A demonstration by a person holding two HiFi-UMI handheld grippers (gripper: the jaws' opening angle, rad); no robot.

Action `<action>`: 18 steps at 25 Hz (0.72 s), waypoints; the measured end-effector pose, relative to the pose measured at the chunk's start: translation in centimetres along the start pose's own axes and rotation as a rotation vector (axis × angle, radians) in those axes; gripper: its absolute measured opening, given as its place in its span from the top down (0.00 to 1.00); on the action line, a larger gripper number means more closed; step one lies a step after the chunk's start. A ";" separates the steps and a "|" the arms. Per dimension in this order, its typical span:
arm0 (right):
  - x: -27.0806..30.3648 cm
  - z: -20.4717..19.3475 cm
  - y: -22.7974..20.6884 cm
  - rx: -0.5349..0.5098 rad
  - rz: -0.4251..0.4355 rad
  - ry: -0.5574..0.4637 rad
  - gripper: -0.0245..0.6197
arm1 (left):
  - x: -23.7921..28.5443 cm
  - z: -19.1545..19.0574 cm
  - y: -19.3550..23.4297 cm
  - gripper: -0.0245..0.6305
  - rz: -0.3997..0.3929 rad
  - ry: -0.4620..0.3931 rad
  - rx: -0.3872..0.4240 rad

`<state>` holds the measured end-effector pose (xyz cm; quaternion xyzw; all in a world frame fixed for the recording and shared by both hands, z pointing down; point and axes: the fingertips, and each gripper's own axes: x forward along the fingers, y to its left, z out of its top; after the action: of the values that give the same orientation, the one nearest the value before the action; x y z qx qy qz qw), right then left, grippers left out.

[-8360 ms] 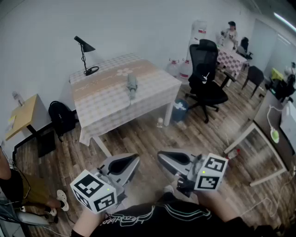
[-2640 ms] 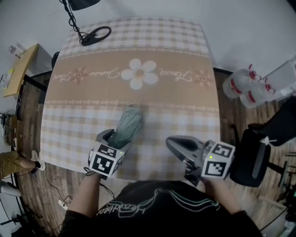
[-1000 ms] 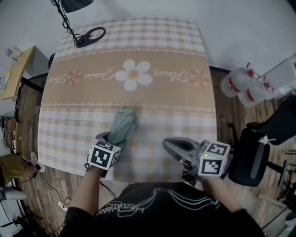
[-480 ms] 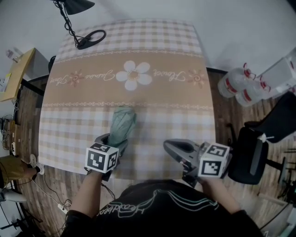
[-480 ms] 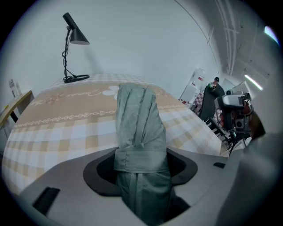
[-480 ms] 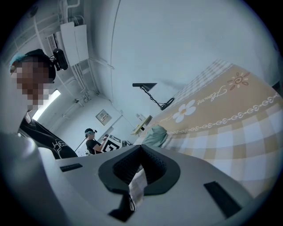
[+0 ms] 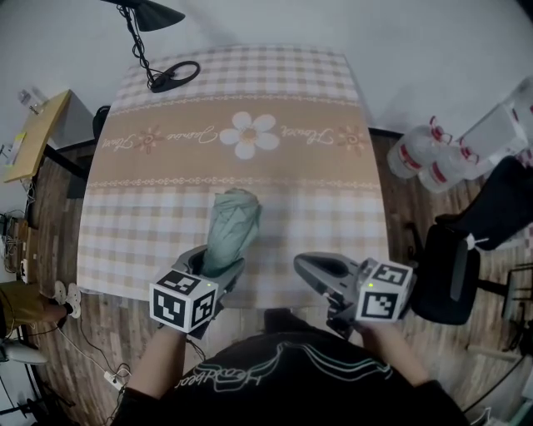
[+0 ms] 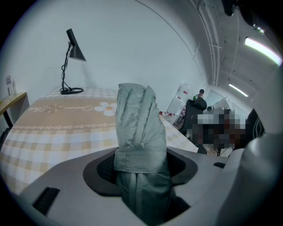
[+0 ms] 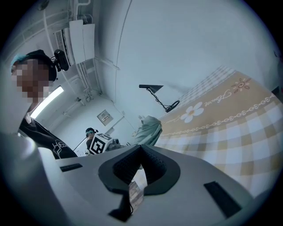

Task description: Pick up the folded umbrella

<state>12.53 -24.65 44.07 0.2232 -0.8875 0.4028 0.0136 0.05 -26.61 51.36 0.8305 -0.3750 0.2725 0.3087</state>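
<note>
I have the folded umbrella [image 7: 231, 229] in my left gripper [image 7: 218, 266], over the near edge of the table [image 7: 333, 195], left of centre. The jaws stand wide and are closed on the bundle at its strap band, one pad on each side of the grey-green fabric. In the left gripper view the far end of the umbrella sticks up and away from me, towards the flower print [image 7: 250, 135] on the checked cloth. It looks clear of the tabletop, though I cannot see the underside of the near end.

My right gripper [image 7: 305, 265] hangs to the right at the near edge of the table, apart from the umbrella. Its jaws are together with nothing between them.

I judge the grasp made and the lift under way, so the pick-up is close to done. The next move calls for steady pressure while I raise the bundle well above the cloth. The fabric is soft and the grip sits near one end, so the long free end could sag or swing. I would keep the wrist from rolling and stay short of the desk lamp [image 7: 154, 15] at the far left corner. The right gripper can stay where it is, ready to steady the free end if it droops
</note>
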 end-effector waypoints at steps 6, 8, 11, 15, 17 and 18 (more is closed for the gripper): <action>-0.3 -1.5 4.1 -0.041 -0.006 -0.017 0.94 | -4.5 0.1 -3.6 0.57 -0.068 -0.088 0.021; -0.5 -2.1 5.5 -0.055 -0.008 -0.024 0.94 | -6.0 -0.1 -4.6 0.57 -0.086 -0.109 0.034; -0.9 -2.8 7.5 -0.076 -0.012 -0.038 0.94 | -8.1 -0.4 -6.1 0.57 -0.108 -0.147 0.049; -1.6 -3.8 10.3 -0.107 -0.018 -0.057 0.94 | -10.8 -0.7 -7.7 0.57 -0.136 -0.204 0.044; -1.9 -4.3 11.7 -0.118 -0.018 -0.064 0.94 | -12.4 -0.9 -8.5 0.57 -0.147 -0.228 0.039; -2.1 -4.6 12.4 -0.125 -0.019 -0.068 0.94 | -13.0 -1.0 -8.8 0.57 -0.152 -0.240 0.039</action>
<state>8.67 -13.42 37.93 0.2437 -0.9088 0.3385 0.0011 -0.64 -15.33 40.37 0.8891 -0.3398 0.1542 0.2651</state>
